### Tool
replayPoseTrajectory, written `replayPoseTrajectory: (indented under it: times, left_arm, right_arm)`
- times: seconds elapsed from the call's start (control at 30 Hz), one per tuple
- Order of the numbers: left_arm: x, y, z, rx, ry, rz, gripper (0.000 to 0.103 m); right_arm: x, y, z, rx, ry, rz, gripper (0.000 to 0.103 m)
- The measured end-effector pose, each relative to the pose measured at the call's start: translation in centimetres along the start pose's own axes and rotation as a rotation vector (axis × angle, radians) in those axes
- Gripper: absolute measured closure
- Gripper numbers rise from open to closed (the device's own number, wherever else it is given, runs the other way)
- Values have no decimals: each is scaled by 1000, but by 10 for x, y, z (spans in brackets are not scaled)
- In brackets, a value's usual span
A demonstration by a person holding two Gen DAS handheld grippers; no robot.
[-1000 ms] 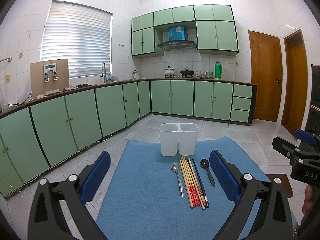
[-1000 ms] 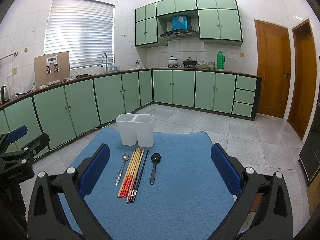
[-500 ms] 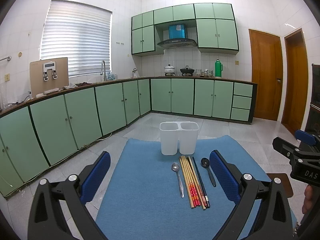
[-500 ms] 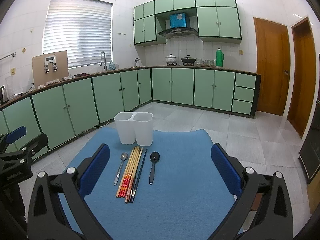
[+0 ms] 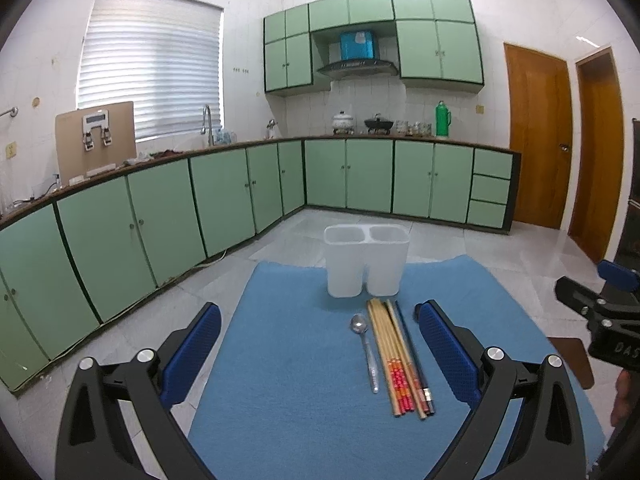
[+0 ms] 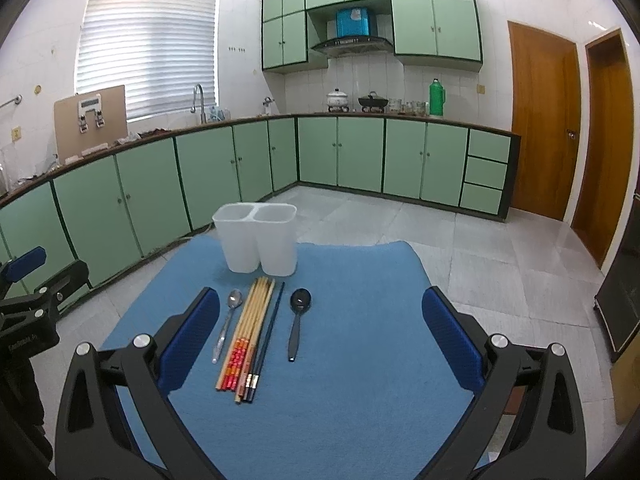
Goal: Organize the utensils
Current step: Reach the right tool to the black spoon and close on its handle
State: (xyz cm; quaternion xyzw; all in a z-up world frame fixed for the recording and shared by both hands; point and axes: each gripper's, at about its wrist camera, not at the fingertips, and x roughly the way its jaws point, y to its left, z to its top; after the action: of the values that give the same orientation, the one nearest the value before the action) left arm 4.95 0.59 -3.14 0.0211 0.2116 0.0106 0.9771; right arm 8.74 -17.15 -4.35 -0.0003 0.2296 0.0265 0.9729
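Several chopsticks (image 6: 249, 336) lengthwise toward holder (image 6: 256, 240) (upright)

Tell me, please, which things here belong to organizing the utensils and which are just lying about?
For the job:
white two-compartment holder
silver spoon
chopsticks
black spoon
blue mat

Lying about:
green thermos
white pot
black wok
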Motion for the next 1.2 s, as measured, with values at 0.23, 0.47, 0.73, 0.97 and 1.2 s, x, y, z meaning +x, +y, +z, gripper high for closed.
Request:
replayPoseTrajectory:
  times: [0.23, 0.47, 0.73, 0.97, 1.2]
  left_arm:
    - [60, 14, -7, -9, 104, 49, 6]
    - [133, 19, -20, 6, 239, 50, 6]
    - [186, 17, -35, 14, 313, 45, 6]
    - [210, 25, -41, -1, 348, 43, 6]
    - [222, 18, -41, 2, 361, 8, 6]
  right_arm:
    - [62, 0, -2, -10, 96, -24, 5]
    - [147, 0, -11, 2, 231, -14, 5]
    - [234, 5, -21, 47, 361, 7, 5]
    - [274, 22, -26, 33, 423, 20, 25]
    - [291, 27, -35, 39, 472, 6, 45]
